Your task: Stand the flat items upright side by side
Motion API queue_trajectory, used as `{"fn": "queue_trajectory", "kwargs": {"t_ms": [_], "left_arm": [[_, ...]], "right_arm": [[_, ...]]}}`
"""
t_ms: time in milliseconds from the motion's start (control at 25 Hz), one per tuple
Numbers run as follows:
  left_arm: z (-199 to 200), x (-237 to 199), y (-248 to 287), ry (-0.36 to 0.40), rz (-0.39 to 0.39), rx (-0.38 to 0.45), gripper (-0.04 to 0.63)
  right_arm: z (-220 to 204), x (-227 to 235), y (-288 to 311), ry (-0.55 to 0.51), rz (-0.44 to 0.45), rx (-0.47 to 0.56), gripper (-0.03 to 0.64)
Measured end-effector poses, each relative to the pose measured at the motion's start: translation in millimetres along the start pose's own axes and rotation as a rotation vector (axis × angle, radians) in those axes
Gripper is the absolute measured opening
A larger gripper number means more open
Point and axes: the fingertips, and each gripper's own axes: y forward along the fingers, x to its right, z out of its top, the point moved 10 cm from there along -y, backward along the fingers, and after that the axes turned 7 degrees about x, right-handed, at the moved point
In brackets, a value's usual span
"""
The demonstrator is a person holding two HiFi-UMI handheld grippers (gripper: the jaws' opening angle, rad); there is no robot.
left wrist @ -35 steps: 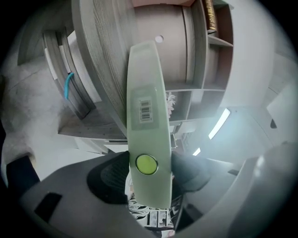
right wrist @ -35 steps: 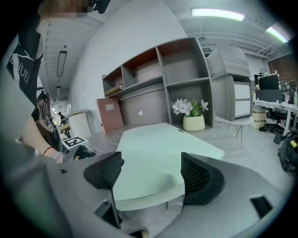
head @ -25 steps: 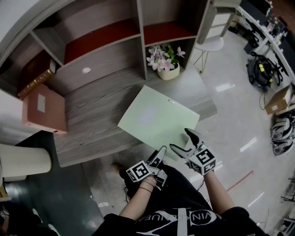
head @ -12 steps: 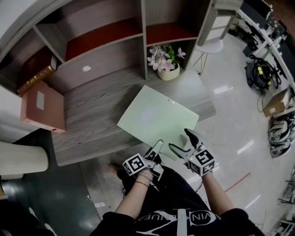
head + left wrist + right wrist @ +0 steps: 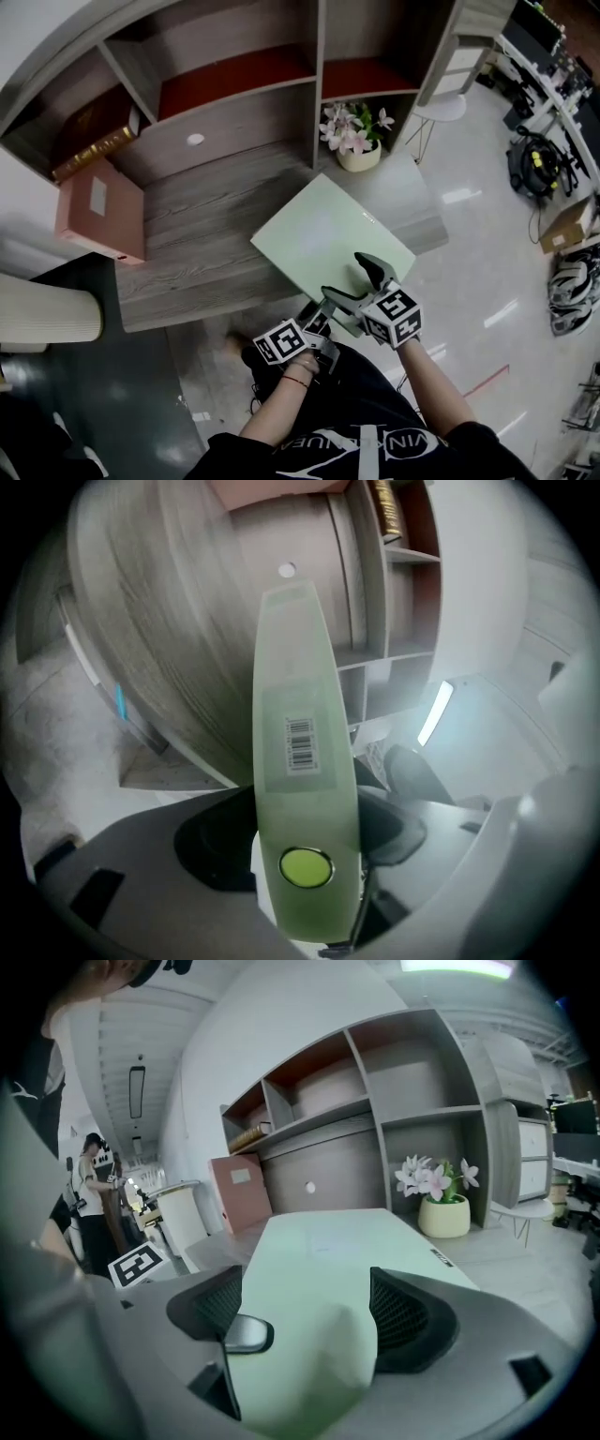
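A pale green flat folder (image 5: 328,239) lies on the wooden desk (image 5: 206,234), its near corner hanging over the front edge. My left gripper (image 5: 323,319) reaches that corner from below. In the left gripper view the folder's underside (image 5: 300,696), with a barcode label and a green snap, runs between the closing jaws, and I see no clear press. My right gripper (image 5: 358,283) hovers over the same corner. Its jaws are spread and opening above the folder's top face (image 5: 328,1260), holding nothing.
A pink box (image 5: 98,206) leans at the desk's left end, and gold-edged books (image 5: 94,155) lie in the shelf behind it. A pot of flowers (image 5: 358,150) stands at the back right. A cream bin (image 5: 47,319) and a white stool (image 5: 441,108) flank the desk.
My right gripper has slid left along the folder's near edge, closer to the left gripper. The left gripper stays at the overhanging corner. The folder still lies flat.
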Motion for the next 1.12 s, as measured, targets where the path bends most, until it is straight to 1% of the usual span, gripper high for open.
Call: {"fn": "queue_trajectory", "kwargs": {"t_ms": [120, 200, 240, 440, 600, 720, 920, 1000, 1120], "left_arm": [[10.9, 17.0, 0.9, 0.140, -0.011, -0.009, 0.288], [18.2, 27.0, 2.3, 0.197, -0.017, 0.002, 0.287], [21.7, 30.3, 2.8, 0.204, -0.015, 0.013, 0.285], [34.9, 38.9, 1.2, 0.189, 0.012, 0.058, 0.282], [40.6, 47.9, -2.7, 0.232, 0.013, 0.062, 0.282], [48.4, 52.9, -3.2, 0.255, 0.006, 0.060, 0.278], [71.4, 60.8, -7.0, 0.282, 0.002, 0.083, 0.275], [83.0, 64.4, -11.1, 0.312, 0.009, 0.100, 0.273], [103.6, 70.6, -20.2, 0.377, 0.028, 0.146, 0.273]], "right_arm": [[10.9, -10.8, 15.0, -0.028, 0.014, -0.020, 0.424], [19.6, -16.5, 22.8, -0.041, 0.013, -0.016, 0.439], [23.8, -19.1, 25.9, -0.045, 0.008, -0.014, 0.457], [42.8, -33.7, 40.4, -0.119, -0.045, -0.031, 0.464], [51.6, -40.1, 53.8, -0.158, -0.110, -0.082, 0.485], [57.1, -40.8, 62.0, -0.145, -0.130, -0.108, 0.479], [75.4, -46.8, 73.4, -0.124, -0.099, -0.048, 0.462], [83.4, -52.4, 80.7, -0.135, -0.077, -0.022, 0.458], [96.8, -63.6, 94.1, -0.153, -0.026, 0.026, 0.445]]}}
